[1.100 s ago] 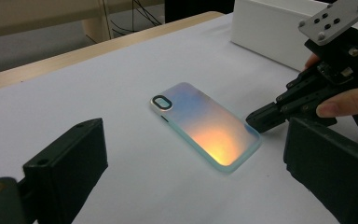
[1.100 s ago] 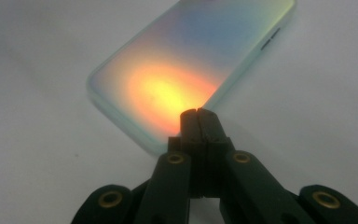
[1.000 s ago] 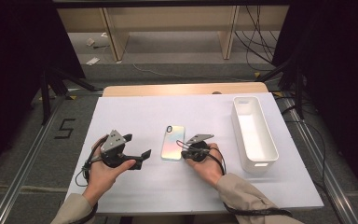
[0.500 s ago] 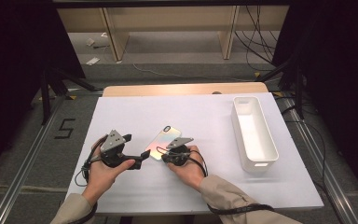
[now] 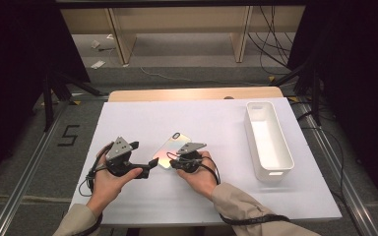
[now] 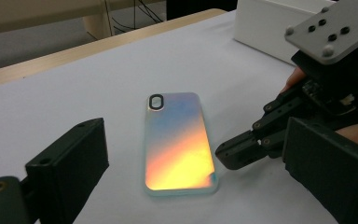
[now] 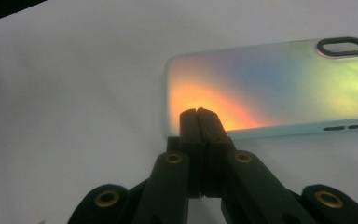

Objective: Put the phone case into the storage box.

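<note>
The iridescent, rounded-corner plastic phone case [image 5: 173,149] lies flat, back up, on the white sheet covering the counter [image 5: 216,123], near the middle and slightly left, with its camera cutout at the far end. The right tool [image 7: 199,112] is clenched with nothing between its jaws, and its closed tips sit against the case's near corner (whether they press on the edge or only touch it is hard to tell). The left tool [image 6: 186,182] is released, its jaws standing wide on either side of the case's near end without touching it. The step in hand looks like nudging or steadying the case so it can be gripped. The next move probably calls for the left tool to close across the case's width. A long white plastic bin [image 5: 267,139] stands well apart at the right.
</note>
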Motion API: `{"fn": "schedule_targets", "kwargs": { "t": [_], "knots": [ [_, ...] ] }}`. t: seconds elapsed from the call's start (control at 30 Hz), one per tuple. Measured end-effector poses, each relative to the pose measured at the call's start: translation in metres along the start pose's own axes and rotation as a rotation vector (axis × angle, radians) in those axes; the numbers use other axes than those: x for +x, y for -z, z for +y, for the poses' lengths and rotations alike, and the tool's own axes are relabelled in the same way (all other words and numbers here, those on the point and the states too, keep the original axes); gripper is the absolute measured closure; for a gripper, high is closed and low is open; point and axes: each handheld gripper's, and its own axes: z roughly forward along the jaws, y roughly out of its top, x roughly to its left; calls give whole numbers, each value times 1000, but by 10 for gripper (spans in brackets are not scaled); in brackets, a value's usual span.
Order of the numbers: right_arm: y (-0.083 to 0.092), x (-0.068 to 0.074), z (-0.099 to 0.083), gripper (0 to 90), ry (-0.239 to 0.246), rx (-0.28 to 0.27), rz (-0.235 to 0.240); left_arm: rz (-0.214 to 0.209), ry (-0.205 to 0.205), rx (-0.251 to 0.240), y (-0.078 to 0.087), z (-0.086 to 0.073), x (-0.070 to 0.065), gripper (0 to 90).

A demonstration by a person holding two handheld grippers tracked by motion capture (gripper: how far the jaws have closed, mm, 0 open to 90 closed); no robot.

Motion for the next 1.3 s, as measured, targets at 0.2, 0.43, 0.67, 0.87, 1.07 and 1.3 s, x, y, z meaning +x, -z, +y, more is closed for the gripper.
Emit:
{"fn": "schedule_targets", "kwargs": {
  "t": [0.2,0.43,0.67,0.87,1.07,1.3],
  "knots": [
    [23,-10,5,803,26,-56,-21,0,4,2,0,0,1,63],
    [55,-21,7,659,80,-134,-26,1,8,8,0,-1,0,57],
    [91,-30,2,522,117,-210,-2,-1,6,13,-1,-1,0,42],
    [114,-34,1,450,126,-250,21,-1,5,13,-1,-1,0,39],
    [135,-35,-3,340,137,-283,18,3,-1,18,-1,-1,0,33],
    [159,-41,-14,235,149,-310,6,4,-4,25,-2,-1,-1,18]
  ]
}}
